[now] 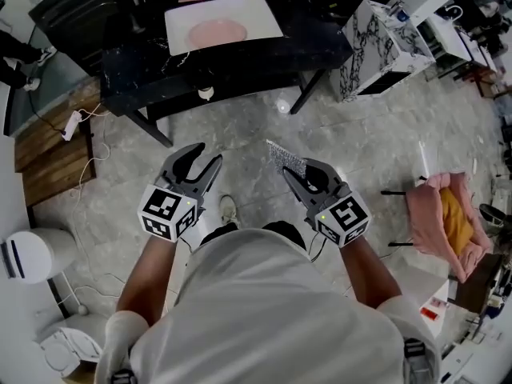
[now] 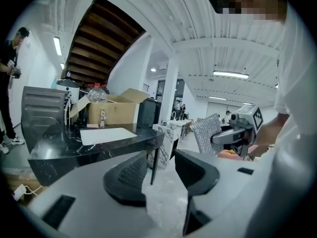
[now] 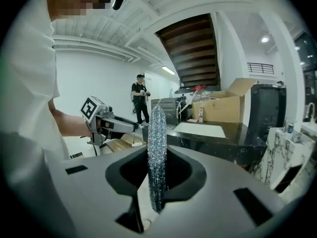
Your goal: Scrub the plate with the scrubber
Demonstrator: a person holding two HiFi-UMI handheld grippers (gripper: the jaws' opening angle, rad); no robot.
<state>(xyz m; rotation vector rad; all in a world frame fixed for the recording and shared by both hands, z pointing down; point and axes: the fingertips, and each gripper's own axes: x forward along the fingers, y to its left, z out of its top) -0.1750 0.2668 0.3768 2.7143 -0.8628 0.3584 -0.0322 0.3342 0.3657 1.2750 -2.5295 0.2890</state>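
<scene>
1. The right gripper (image 3: 157, 182) is clenched on the scrubber (image 3: 157, 143), a silvery mesh pad pinched edge-on between its jaws and sticking out past their tips.
2. The left gripper (image 2: 161, 175) is released: its jaws stand wide apart, with only floor showing between them.
3. The plate (image 1: 218, 32), pink, lies on a white board (image 1: 260, 14) on the black table (image 1: 240, 66), well ahead of both pairs of jaws. Nothing touches it.
4. I judge the step in hand to be the approach. The scrubber is gripped and the plate is not yet reached, so no scrubbing has begun.
5. The next move calls for carrying both grippers forward to the table. The empty left jaws should go to the plate's rim to steady it. The scrubber's broad face, rather than its edge, should be turned down onto the plate.
</scene>
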